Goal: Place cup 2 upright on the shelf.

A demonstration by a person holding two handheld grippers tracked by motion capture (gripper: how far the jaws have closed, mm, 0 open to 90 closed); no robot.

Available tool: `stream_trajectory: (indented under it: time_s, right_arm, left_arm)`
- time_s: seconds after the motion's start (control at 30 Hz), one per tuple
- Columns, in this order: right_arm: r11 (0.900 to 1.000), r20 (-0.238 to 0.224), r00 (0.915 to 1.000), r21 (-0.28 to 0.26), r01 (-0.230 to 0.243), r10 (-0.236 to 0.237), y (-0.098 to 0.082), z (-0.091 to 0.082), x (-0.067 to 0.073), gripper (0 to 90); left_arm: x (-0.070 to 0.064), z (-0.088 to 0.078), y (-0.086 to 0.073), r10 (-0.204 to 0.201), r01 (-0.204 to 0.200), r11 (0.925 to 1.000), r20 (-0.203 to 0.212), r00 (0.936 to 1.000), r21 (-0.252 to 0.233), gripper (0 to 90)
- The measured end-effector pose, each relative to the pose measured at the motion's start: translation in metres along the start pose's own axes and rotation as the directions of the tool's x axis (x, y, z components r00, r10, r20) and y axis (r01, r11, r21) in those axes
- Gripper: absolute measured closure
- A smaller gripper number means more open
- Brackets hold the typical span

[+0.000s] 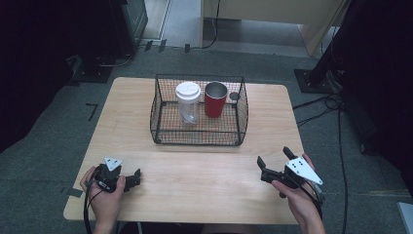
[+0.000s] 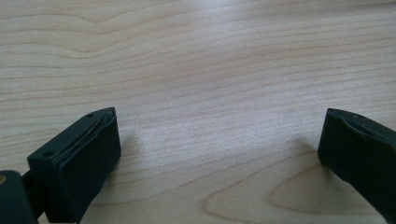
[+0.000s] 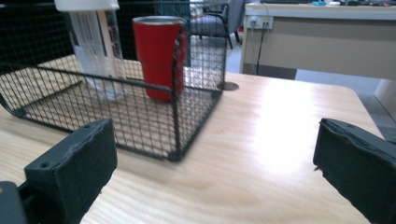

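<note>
Wire-mesh basket at centre frame holds two cups side by side — one red tumbler and one clear lidded bottle. Two grippers sit low on the wooden table — left gripper lower left, right gripper lower right, both gaping wide on nothing.

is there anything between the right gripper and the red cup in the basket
Yes: the wire basket wall. The red cup stands inside it, behind the mesh corner facing the open right gripper. The bare table lies between; from above, the cup looks reachable.
</note>
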State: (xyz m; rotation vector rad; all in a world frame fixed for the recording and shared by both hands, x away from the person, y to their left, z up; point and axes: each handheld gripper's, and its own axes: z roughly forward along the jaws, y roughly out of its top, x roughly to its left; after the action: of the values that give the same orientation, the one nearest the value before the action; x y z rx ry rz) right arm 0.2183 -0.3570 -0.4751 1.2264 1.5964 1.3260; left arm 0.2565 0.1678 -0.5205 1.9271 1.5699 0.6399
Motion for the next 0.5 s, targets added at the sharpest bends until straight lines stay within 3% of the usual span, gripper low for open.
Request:
stream_trajectory:
  time_s: [0.33, 0.5]
  right_arm:
    - [0.998, 0.083, 0.9962, 0.051, -0.029, 0.025, -0.025, -0.021, -0.025, 0.0]
    - [0.993, 0.180, 0.9836, 0.112, -0.037, 0.016, -0.035, -0.030, -0.038, 0.0]
  left_arm:
    - [0.000, 0.000, 0.000, 0.001, -0.001, 1.0000, 0.000, 1.0000, 0.000, 0.0]
    - [0.000, 0.000, 0.000, 0.001, -0.001, 1.0000, 0.000, 1.0000, 0.000, 0.0]
